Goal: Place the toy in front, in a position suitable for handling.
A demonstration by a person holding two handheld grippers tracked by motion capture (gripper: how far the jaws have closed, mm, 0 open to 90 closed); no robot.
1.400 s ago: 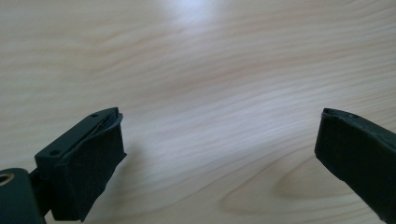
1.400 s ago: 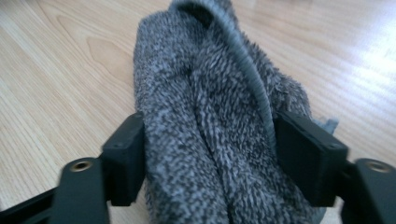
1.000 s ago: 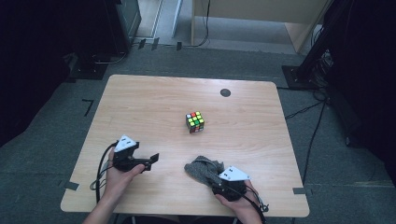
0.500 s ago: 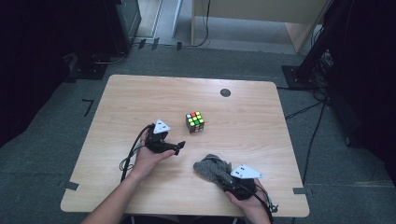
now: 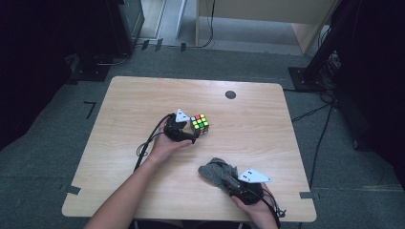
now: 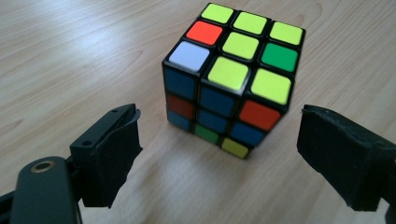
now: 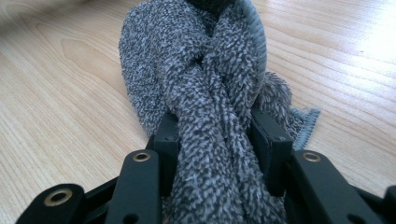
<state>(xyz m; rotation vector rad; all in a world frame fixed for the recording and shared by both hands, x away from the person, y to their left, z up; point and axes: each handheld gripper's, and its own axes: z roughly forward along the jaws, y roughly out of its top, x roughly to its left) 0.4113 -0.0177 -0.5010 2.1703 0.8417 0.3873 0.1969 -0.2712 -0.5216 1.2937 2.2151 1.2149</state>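
Now the left tool [image 5: 192, 135] sits near the middle of the tabletop [image 5: 143, 95], its jaws spread wide and holding nothing. In the left gripper view the two black padded jaws stand well apart on either side of the puzzle cube [image 6: 232, 79], which rests on the wood just ahead of them, not touched by either pad. The cube's top face shows mostly yellow squares with one white, one orange and one green; the faces turned toward the jaws are mostly blue with orange, green and yellow squares. In the high view the cube [image 5: 200, 123] lies at about the center of the tabletop, just beside the left tool's tip, with the person's left hand [image 5: 165, 143] behind it.

The right tool [image 5: 230, 183] is near the front right corner of the tabletop, its jaws clamped on a grey cloth [image 5: 218, 172]. In the right gripper view the cloth [image 7: 205, 84] is bunched and twisted between the jaws, rising from them and spilling onto the wood beyond. A small dark round mark [image 5: 230, 94] sits near the far edge.
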